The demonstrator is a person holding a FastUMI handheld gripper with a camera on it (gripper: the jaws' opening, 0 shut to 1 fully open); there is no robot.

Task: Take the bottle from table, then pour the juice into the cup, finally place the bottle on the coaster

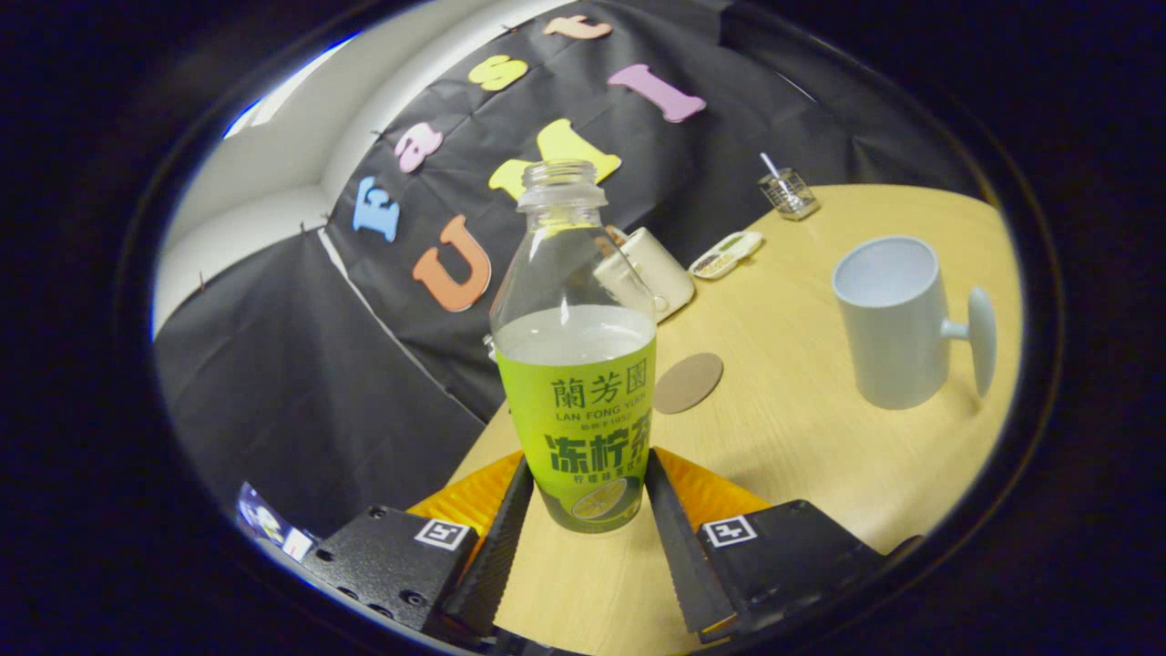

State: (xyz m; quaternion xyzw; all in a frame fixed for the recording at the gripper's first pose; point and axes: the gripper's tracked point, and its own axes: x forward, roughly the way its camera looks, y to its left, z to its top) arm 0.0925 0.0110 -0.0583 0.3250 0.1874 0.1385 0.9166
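Gripper view: the claw [583,497] is closed on the lower label of the uncapped juice bottle [576,364] — both fingers press its sides, bottle upright. Whether it rests on the bench [802,437] I cannot tell. Pouring looks undone: the white mug [888,319] stands far right, the round coaster [688,383] bare just beyond the bottle.

Recording booth, black cloth wall [301,383], wooden table [802,437]

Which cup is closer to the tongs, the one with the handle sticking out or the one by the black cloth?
The white cup with the sideways handle is closer. The cream cup sits farther back, behind the bottle held in the tongs.
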